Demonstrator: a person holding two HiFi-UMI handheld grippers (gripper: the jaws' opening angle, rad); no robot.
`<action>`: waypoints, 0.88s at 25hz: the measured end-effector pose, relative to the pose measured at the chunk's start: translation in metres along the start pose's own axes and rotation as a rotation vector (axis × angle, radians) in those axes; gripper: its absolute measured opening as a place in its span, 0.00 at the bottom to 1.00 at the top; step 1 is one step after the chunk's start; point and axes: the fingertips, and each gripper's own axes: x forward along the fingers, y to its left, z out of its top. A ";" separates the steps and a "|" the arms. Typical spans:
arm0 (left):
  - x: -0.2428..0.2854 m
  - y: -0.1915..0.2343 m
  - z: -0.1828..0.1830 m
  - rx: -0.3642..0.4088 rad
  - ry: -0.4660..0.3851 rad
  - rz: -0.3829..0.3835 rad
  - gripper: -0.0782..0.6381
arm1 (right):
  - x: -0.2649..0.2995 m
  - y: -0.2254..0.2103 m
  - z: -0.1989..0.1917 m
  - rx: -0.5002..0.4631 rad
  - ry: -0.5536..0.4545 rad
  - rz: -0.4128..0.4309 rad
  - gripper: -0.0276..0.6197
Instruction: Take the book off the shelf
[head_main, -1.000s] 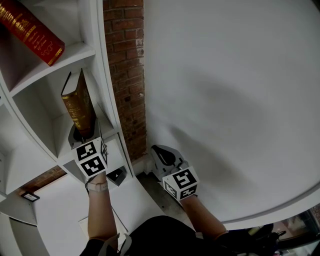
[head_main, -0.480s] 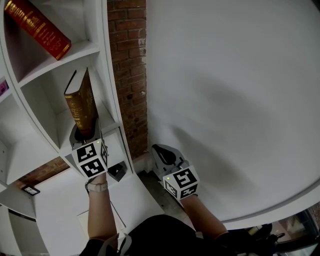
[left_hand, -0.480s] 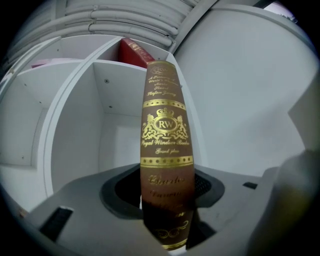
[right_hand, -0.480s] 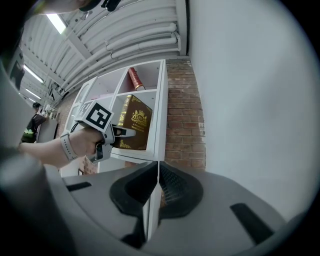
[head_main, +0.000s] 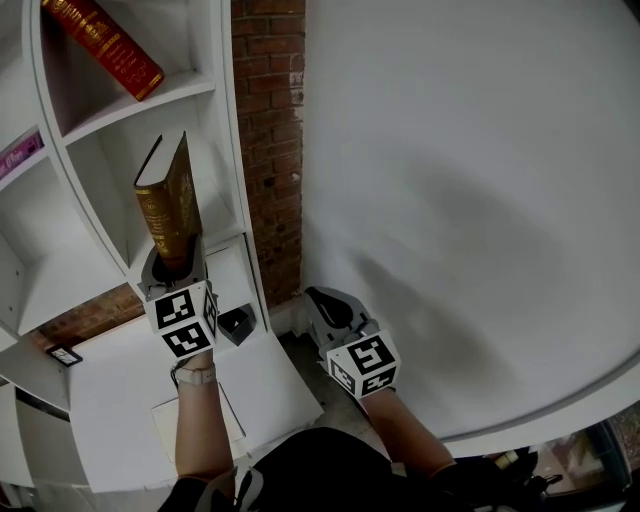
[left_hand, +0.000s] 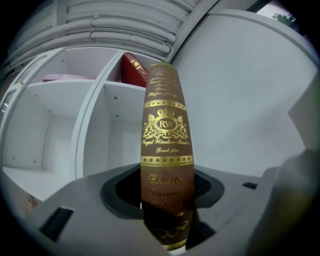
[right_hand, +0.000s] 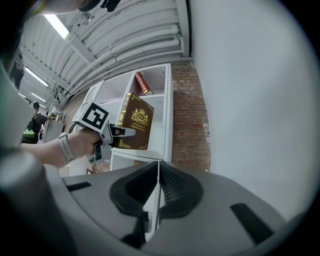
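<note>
A brown book with gold print (head_main: 170, 205) stands upright at the mouth of a white shelf (head_main: 216, 120) compartment. My left gripper (head_main: 172, 266) is shut on its lower end from below. In the left gripper view the brown book's spine (left_hand: 166, 150) rises straight out of the jaws of the left gripper (left_hand: 167, 202), whose pads press on both covers. The right gripper view shows the brown book's cover (right_hand: 136, 122) in front of the compartment. My right gripper (head_main: 325, 305) hangs lower, near the wall's foot, and the right gripper (right_hand: 157, 187) is shut with nothing in it.
A red book (head_main: 105, 45) leans in the compartment above. A pink book (head_main: 20, 155) lies on a shelf at the left. A brick strip (head_main: 272, 150) and a plain white wall (head_main: 480, 200) stand to the right. A small black object (head_main: 237, 323) sits on a low white surface.
The head view has drifted, so shelf and book sit a little further right. The left gripper has stayed on the book's lower end. The right gripper has not moved.
</note>
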 end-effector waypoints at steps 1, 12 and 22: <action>-0.006 0.000 0.001 0.001 -0.001 0.001 0.43 | -0.003 0.003 0.000 0.001 0.000 0.007 0.07; -0.079 0.004 0.006 0.011 -0.003 0.044 0.42 | -0.043 0.044 0.001 0.011 0.014 0.080 0.07; -0.151 0.010 0.002 0.031 0.008 0.072 0.42 | -0.073 0.086 0.002 0.020 0.024 0.152 0.07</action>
